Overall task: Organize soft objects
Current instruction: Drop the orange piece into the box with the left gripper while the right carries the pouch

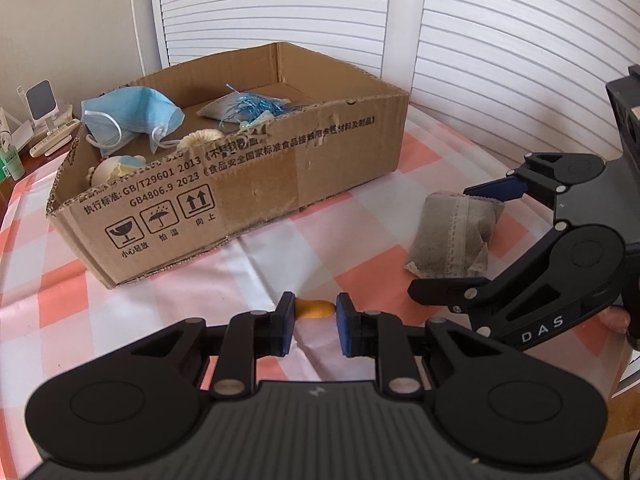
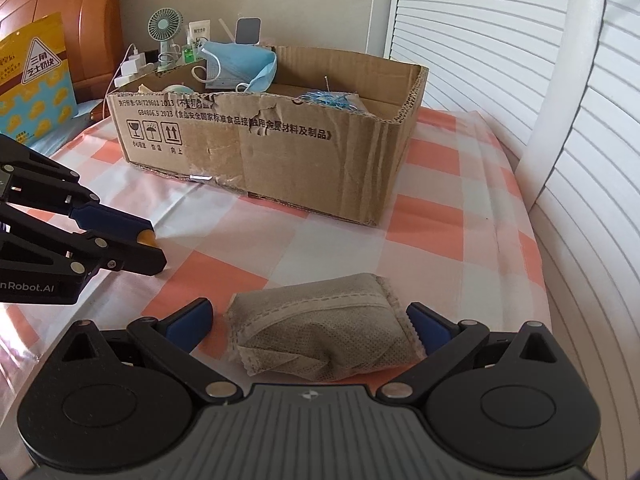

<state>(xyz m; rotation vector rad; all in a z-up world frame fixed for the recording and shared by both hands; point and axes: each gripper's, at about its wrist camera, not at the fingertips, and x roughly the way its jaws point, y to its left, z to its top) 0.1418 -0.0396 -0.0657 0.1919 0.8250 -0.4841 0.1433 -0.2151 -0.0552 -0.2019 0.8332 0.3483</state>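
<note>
A small orange soft piece (image 1: 316, 309) sits between the pads of my left gripper (image 1: 313, 322), which is shut on it low over the checked cloth; it shows as an orange tip in the right wrist view (image 2: 146, 237). A grey-brown fabric pouch (image 2: 324, 330) lies on the cloth between the wide-open fingers of my right gripper (image 2: 310, 326), untouched; it also shows in the left wrist view (image 1: 450, 232). The cardboard box (image 1: 304, 160) holds a blue face mask (image 1: 132, 116), a blue tassel pouch (image 1: 248, 108) and cream soft toys (image 1: 116, 166).
The pink-and-white checked cloth (image 2: 440, 216) covers the table. White louvred doors (image 2: 520, 60) stand behind and to the right. A small fan (image 2: 163, 36), bottles and chargers sit behind the box, with a yellow bag (image 2: 34, 76) at the far left.
</note>
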